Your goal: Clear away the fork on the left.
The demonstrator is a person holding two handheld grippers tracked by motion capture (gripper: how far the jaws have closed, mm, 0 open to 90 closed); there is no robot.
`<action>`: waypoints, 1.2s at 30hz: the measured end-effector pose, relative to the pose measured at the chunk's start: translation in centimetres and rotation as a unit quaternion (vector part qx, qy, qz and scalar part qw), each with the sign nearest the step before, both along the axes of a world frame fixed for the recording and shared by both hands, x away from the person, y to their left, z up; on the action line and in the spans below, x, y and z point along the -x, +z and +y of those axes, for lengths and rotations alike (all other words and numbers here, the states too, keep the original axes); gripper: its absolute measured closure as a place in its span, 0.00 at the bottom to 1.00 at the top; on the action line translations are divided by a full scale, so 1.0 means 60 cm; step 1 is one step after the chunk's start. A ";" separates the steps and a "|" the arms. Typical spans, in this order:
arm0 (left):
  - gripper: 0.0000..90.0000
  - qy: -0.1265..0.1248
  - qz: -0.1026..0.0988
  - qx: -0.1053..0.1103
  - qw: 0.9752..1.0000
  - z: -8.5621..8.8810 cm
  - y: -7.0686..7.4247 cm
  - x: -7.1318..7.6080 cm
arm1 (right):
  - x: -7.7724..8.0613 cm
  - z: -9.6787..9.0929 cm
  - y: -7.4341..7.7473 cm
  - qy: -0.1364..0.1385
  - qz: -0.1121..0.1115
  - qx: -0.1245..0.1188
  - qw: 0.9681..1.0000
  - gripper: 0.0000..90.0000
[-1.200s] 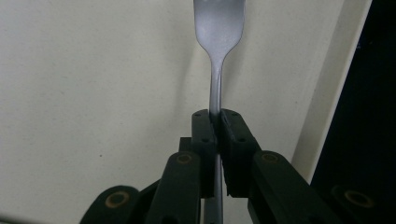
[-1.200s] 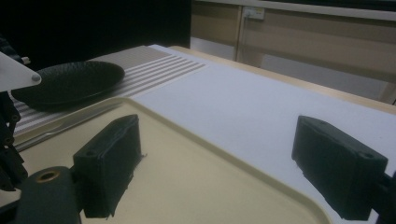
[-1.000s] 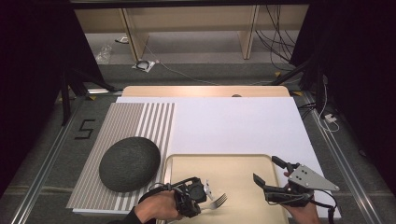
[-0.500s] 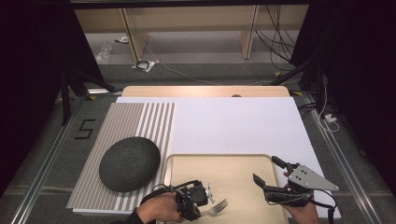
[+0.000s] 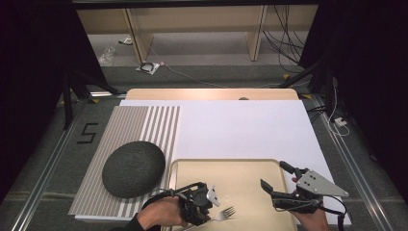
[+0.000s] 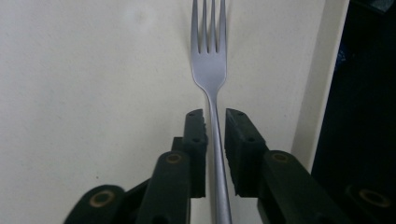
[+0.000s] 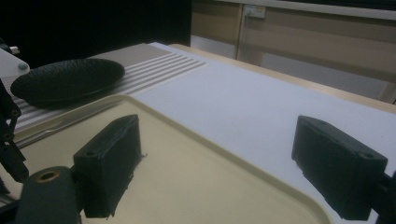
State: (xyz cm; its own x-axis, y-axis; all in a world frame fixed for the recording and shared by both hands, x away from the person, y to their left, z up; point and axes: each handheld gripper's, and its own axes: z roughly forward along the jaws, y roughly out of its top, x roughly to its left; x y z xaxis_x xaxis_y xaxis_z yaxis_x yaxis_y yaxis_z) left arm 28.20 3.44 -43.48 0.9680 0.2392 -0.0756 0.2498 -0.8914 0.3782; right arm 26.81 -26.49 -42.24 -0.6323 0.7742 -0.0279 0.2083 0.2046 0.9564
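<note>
A steel fork (image 6: pixel 208 70) lies on the beige tray (image 5: pixel 240 178), tines pointing away from my left gripper (image 6: pixel 215 116). Its handle runs between the two black pads, and a thin gap shows on each side of it. These jaws have just been opening, so they stand open around the handle. In the high view the left gripper (image 5: pixel 210 212) sits at the tray's near left corner, with the fork (image 5: pixel 225 213) sticking out to its right. My right gripper (image 5: pixel 274 175) hovers wide open over the tray's right side, nothing between its fingers (image 7: pixel 217 154).
A dark round plate (image 5: pixel 133 168) rests on the striped mat (image 5: pixel 139 125) left of the tray. A white mat (image 5: pixel 240 130) covers the table beyond the tray. The tray's raised rim (image 7: pixel 219 149) runs just under the right gripper.
The left gripper and the fork have drifted slightly toward the tray's near edge. The right gripper has kept still.
</note>
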 end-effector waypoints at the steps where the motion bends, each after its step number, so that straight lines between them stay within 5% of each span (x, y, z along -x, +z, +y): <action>1: 0.91 -0.003 -0.004 0.002 1.000 0.000 0.001 0.001 | 0.000 0.000 0.000 0.000 0.000 0.000 1.000 0.18; 6: 0.99 -0.009 0.001 0.026 1.000 -0.004 -0.001 0.010 | 0.000 0.000 0.000 0.000 -0.001 -0.002 1.000 0.18; 19: 0.99 -0.037 0.023 0.000 0.999 -0.013 -0.033 0.025 | -0.001 0.000 0.000 0.000 -0.001 0.000 1.000 0.18; 36: 0.99 -0.011 0.011 -0.013 1.000 -0.009 -0.043 0.016 | 0.000 0.000 0.000 0.000 -0.001 -0.001 1.000 0.18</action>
